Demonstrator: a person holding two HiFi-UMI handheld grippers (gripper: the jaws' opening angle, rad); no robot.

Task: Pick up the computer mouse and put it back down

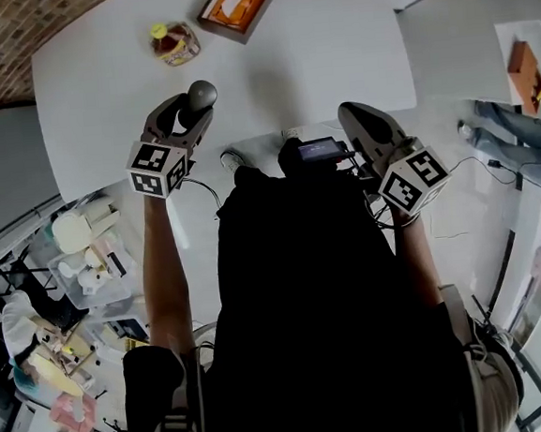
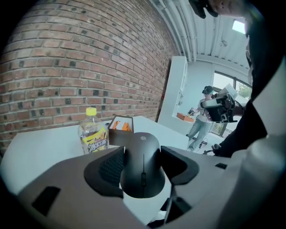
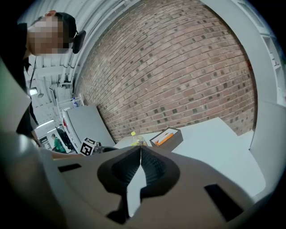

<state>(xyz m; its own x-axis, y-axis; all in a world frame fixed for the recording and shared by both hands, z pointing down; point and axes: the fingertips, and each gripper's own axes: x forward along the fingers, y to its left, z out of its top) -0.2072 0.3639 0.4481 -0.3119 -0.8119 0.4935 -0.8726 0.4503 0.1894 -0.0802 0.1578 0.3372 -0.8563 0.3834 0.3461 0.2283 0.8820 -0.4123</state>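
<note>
Left gripper [image 1: 191,109] [image 2: 142,157], jaws clamped on the sides of the dark computer mouse [image 1: 201,96] [image 2: 142,163], over the near part of the white table [image 1: 331,45]. The mouse's long axis runs along the jaws. Its wheel end lies nearer the gripper body, and its rounded rear end juts past the jaw tips toward the bottle [image 1: 173,42] [image 2: 93,134]. The rear end bears a small round emblem, too small to read.

The bottle has a yellow cap and a yellow label with dark lettering, blurred. Just beside it stands a dark open box [image 1: 239,4] [image 2: 120,127] with orange contents. Both lie well apart from the mouse, with bare tabletop between.

Right gripper [image 1: 361,118] [image 3: 139,154]: jaws together at the tips, nothing between them. Behind the table stands a brick wall [image 2: 67,58].
</note>
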